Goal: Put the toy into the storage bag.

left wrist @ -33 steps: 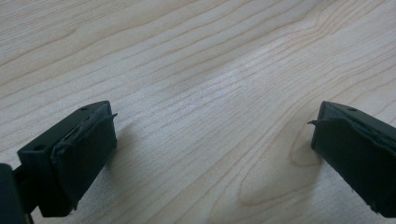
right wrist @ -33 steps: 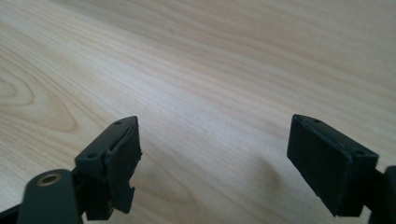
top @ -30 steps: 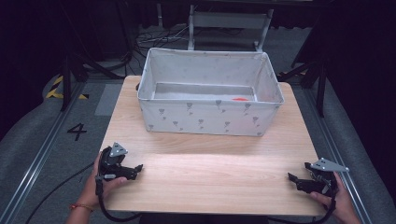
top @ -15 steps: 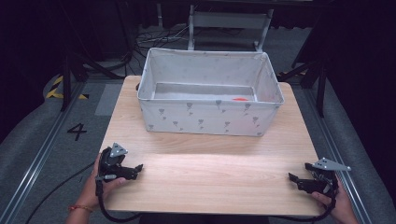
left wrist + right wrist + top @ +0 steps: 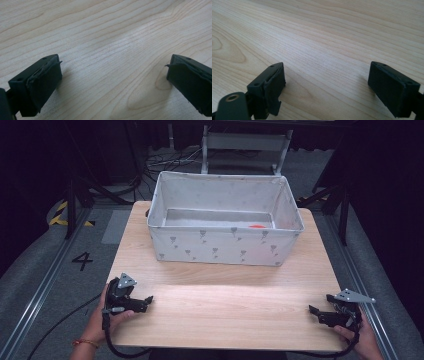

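- Where the bench (image 5: 225, 305) meets its far edge, we find a white fabric bin (image 5: 225, 247) printed with small grey marks, standing upright with its open top facing up.
- Inside the bin we see one small orange-red object (image 5: 257, 226) on the floor near the right wall; we cannot tell what it is.
- We hold the left gripper (image 5: 145, 301) at the near left corner of the bench; its jaws stand wide apart over bare wood and grip nothing.
- We hold the right gripper (image 5: 314, 312) at the near right corner; its jaws are likewise spread wide and empty.
- Light wood grain covers the bench top.
- Beyond the bench we note grey floor (image 5: 35, 270), a painted number 4 (image 5: 82, 261), yellow-black tape (image 5: 60, 215), cables (image 5: 165, 160) and a metal frame (image 5: 245, 142).
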